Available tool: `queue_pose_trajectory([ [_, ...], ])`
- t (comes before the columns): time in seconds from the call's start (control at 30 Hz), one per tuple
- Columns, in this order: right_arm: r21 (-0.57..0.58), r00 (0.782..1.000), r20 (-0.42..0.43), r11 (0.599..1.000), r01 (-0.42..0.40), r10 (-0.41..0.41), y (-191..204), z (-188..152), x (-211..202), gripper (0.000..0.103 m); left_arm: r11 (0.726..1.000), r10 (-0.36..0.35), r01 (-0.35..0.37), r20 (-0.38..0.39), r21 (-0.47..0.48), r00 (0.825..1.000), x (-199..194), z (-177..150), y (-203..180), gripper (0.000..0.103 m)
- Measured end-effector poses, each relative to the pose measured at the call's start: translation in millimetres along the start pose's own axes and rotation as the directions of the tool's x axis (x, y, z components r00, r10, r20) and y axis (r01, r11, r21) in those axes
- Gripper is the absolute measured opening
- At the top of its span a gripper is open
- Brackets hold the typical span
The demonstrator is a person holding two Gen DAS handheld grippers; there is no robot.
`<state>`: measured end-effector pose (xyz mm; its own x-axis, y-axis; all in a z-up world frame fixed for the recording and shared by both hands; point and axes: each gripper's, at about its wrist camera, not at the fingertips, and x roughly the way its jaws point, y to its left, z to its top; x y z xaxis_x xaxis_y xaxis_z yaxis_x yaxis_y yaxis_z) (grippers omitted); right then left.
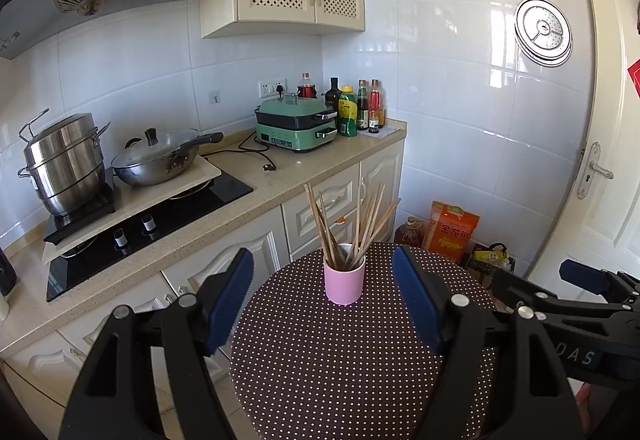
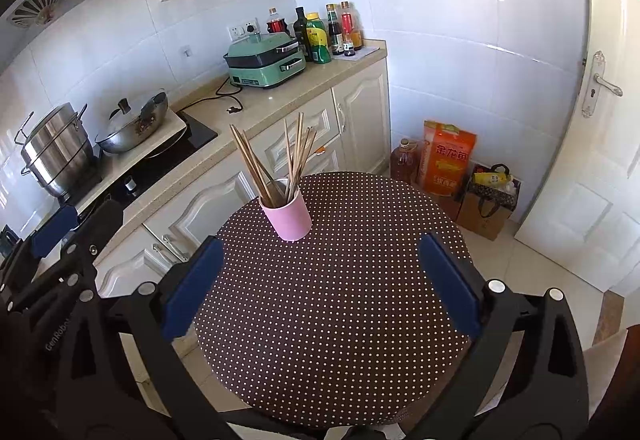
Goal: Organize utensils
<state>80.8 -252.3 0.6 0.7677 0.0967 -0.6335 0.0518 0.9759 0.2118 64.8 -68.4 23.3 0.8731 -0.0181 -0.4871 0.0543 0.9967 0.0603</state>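
A pink cup (image 1: 344,282) stands upright at the centre of the left wrist view, on the far part of a round dotted tabletop (image 1: 340,360). Wooden chopsticks (image 1: 352,228) fan loosely out of it, tips leaning apart. The left gripper (image 1: 322,300) has its jaws wide apart and empty, the cup showing between them farther off. The right gripper (image 2: 320,284) is likewise spread and holding nothing.

The chopsticks look light, stiff, thin and smooth, likely to slip or twist if pinched near a tip; a grip around mid-shaft, above the rim, seems safest. The cup looks light enough to tip if the sticks are dragged sideways.
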Motion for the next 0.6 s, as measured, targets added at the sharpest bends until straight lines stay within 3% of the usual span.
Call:
queue_pose_trajectory([
  [0.6,0.009,1.000,-0.022,1.000,0.007,-0.007,-0.7,-3.7,3.0,0.096,1.000,-0.002,0.002,0.002,0.001,1.000,-3.2,-2.0,0.2,0.071],
])
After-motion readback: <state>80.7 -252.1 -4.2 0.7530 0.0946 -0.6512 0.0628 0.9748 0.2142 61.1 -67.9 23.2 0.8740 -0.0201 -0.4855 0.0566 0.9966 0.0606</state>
